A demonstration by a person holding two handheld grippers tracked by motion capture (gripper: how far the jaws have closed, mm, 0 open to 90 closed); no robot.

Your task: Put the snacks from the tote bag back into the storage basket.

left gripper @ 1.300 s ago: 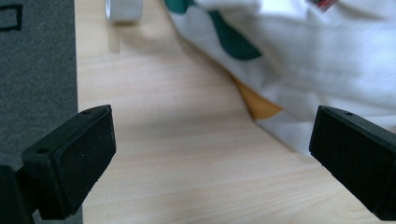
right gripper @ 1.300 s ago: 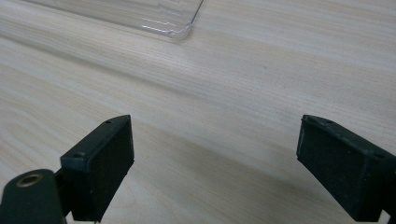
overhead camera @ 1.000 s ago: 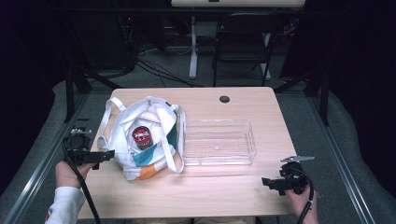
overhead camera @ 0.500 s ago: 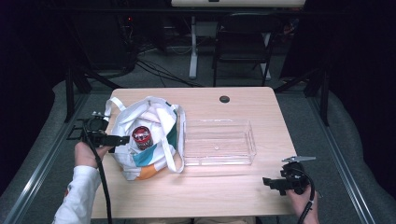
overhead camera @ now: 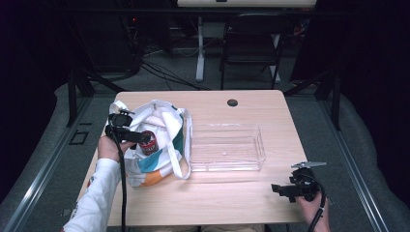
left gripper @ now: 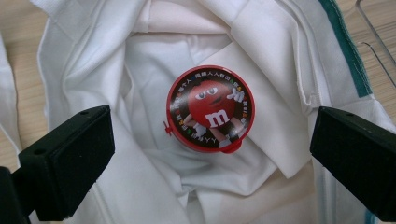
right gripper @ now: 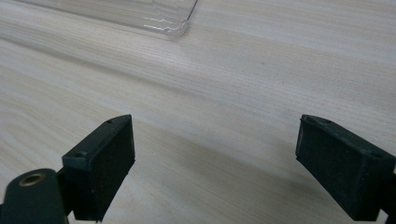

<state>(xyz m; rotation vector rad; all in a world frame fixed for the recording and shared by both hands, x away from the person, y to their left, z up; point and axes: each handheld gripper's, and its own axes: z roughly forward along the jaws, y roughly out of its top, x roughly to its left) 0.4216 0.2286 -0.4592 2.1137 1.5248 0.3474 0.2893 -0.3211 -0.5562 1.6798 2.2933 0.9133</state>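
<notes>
A white cloth bag (overhead camera: 159, 145) with teal and orange panels lies open on the left of the wooden table (overhead camera: 227, 203). Inside it sits a round red tin (overhead camera: 149, 143) (left gripper: 210, 108) with a cartoon candy face on its lid. My left gripper (overhead camera: 140, 137) (left gripper: 210, 163) hovers over the bag's mouth, open, its jaws wide on either side of the tin and not touching it. My right gripper (overhead camera: 283, 190) (right gripper: 215, 168) rests low over bare wood at the table's front right, open and holding nothing.
A clear plastic tray (overhead camera: 226, 146) (right gripper: 140, 14) lies in the middle of the table, right of the bag. A small black grommet (overhead camera: 232, 102) sits near the far edge. A chair (overhead camera: 251, 43) and cables stand beyond the table.
My left gripper has moved forward and to the right, from beside the bag's left edge to over its open mouth and the red tin. The right gripper has stayed put.
</notes>
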